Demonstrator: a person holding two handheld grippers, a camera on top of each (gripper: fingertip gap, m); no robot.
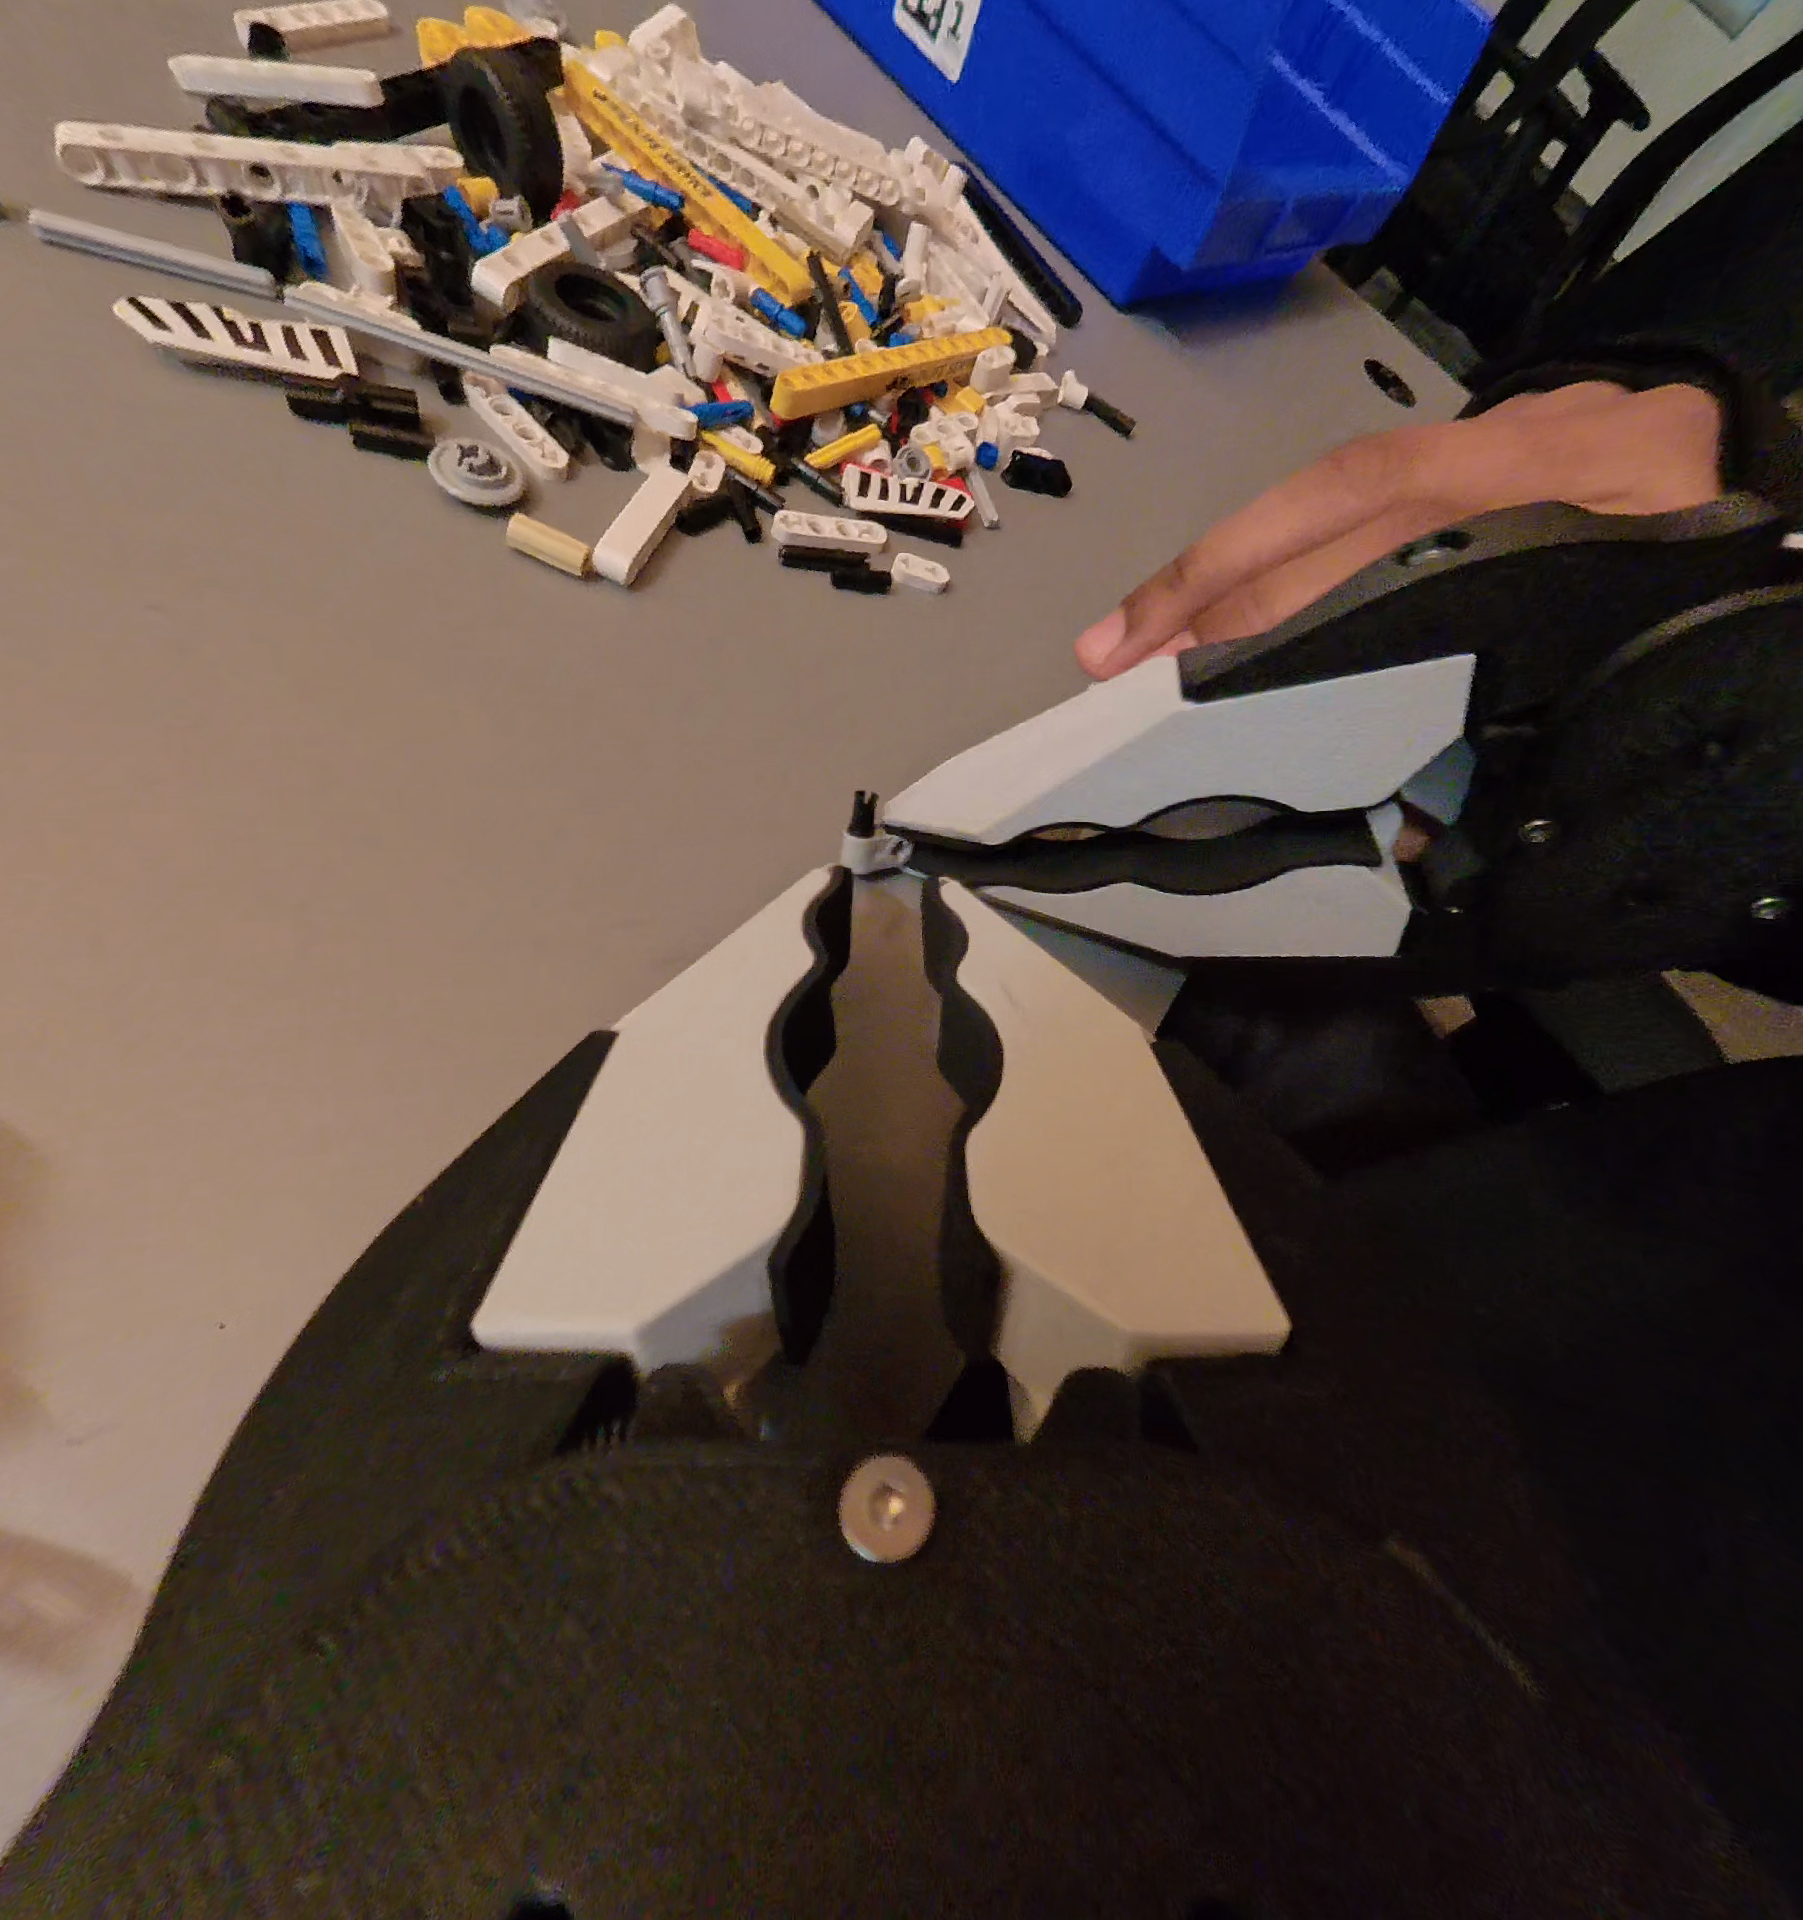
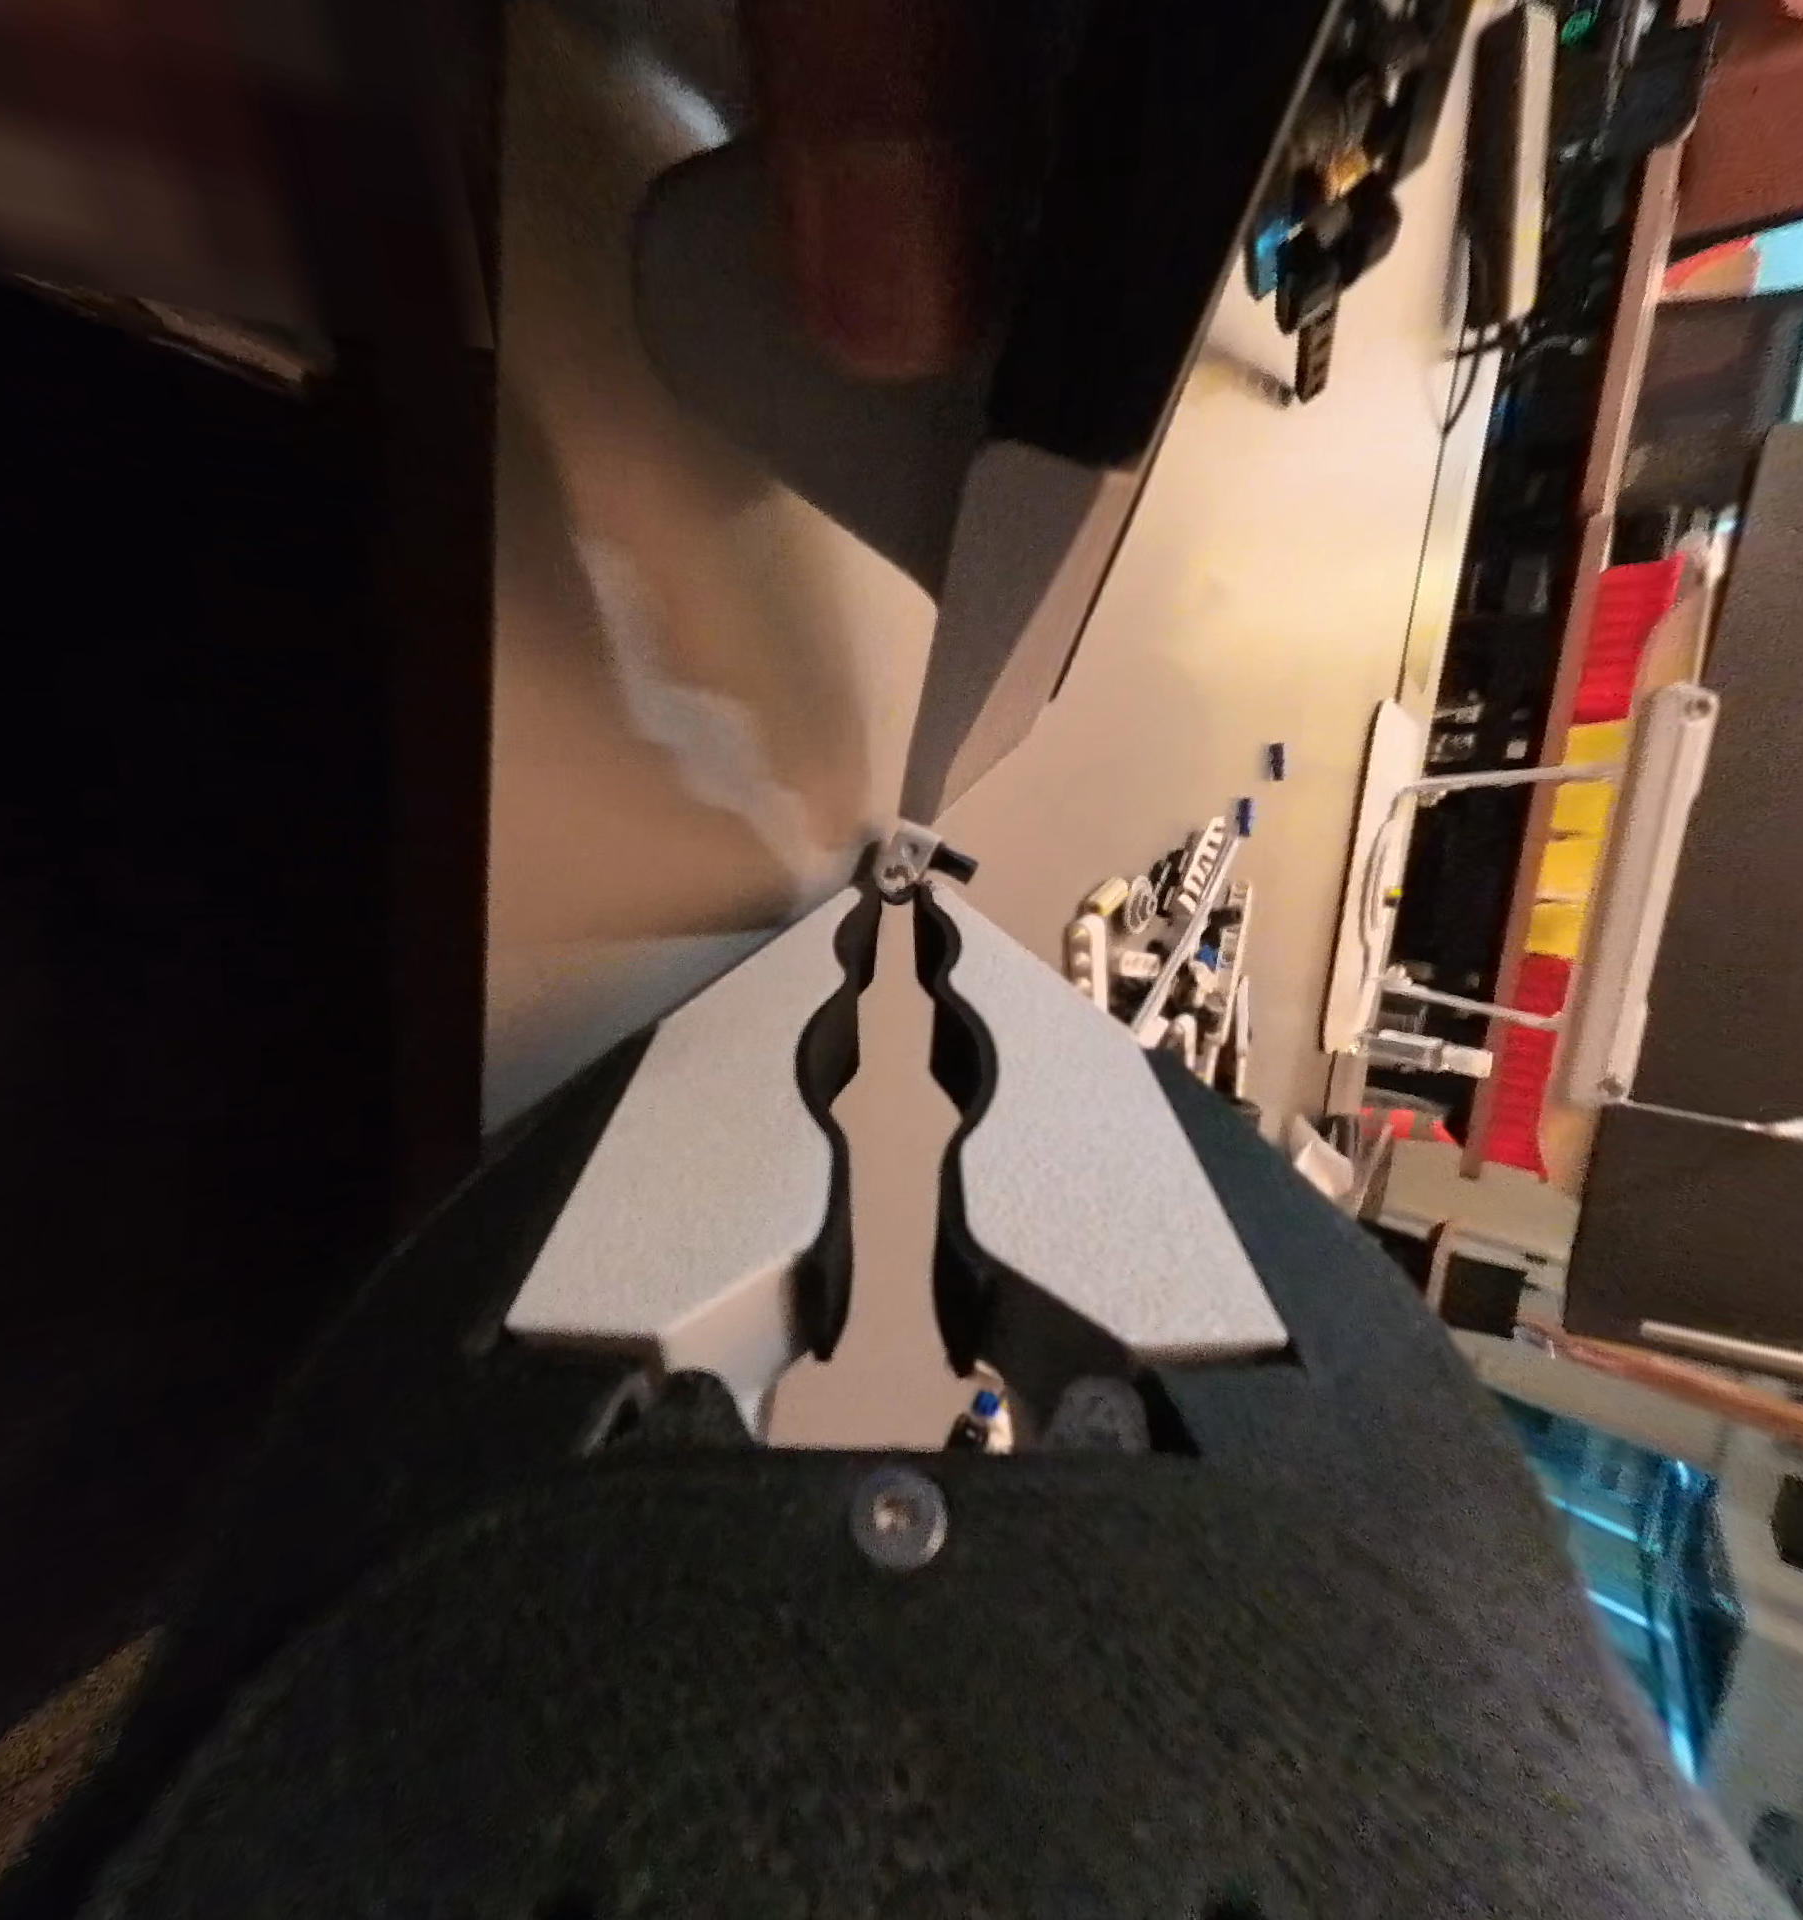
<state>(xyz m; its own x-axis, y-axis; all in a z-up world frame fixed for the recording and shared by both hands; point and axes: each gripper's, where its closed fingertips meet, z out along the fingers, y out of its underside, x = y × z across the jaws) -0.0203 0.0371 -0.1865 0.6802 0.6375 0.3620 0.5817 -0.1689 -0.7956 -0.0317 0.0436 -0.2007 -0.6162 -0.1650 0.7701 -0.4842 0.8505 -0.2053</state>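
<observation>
A small grey connector [image 1: 869, 850] with a black pin [image 1: 862, 805] sticking out of it hangs above the grey table [image 1: 253, 779]. My right gripper [image 1: 892, 831] comes in from the right and is shut on it. In the right wrist view my right gripper [image 2: 897, 904] pinches the connector [image 2: 902, 864] at its very tips. My left gripper [image 1: 886, 878] has its two tips at the same connector, one on each side. In the right wrist view the left gripper's fingers [image 2: 980, 675] come down from above and meet on the piece.
A pile of white, yellow, black and blue building pieces [image 1: 616, 281] lies at the far side of the table, also seen in the right wrist view [image 2: 1177, 935]. A blue bin [image 1: 1188, 135] stands behind it. A hand [image 1: 1396, 520] rests on the right gripper.
</observation>
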